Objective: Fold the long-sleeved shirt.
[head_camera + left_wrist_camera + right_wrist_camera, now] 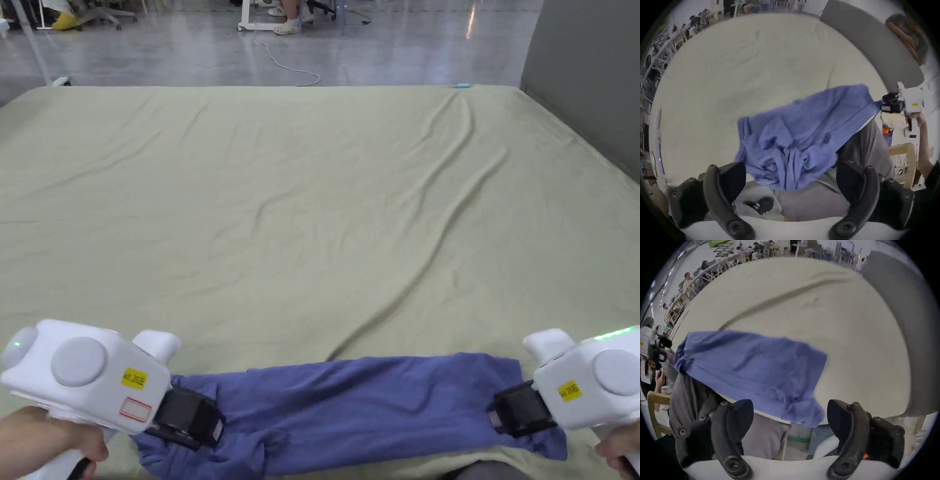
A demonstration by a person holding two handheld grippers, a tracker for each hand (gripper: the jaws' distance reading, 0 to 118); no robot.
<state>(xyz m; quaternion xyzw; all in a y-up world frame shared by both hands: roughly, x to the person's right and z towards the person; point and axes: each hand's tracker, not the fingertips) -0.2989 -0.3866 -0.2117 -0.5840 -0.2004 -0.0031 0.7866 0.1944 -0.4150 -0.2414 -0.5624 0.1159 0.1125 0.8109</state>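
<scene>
A blue long-sleeved shirt (369, 403) lies bunched in a long band along the near edge of the green-covered table (312, 206). My left gripper (187, 419) is at its left end and my right gripper (519, 412) at its right end. In the left gripper view the jaws stand wide apart, and the crumpled shirt (794, 138) lies between and beyond the left gripper (791, 167). In the right gripper view the right gripper (790, 404) is just as wide, with the shirt (750, 363) ahead of it, its corner drooping over the table edge. Neither pair of jaws presses the cloth.
A grey partition (587, 75) stands along the table's right side. Long wrinkles (431, 250) run across the cover. The person's grey trousers (867, 146) are just below the near edge. Beyond the far edge is grey floor with a cable (281, 62) and a seated person's feet (287, 25).
</scene>
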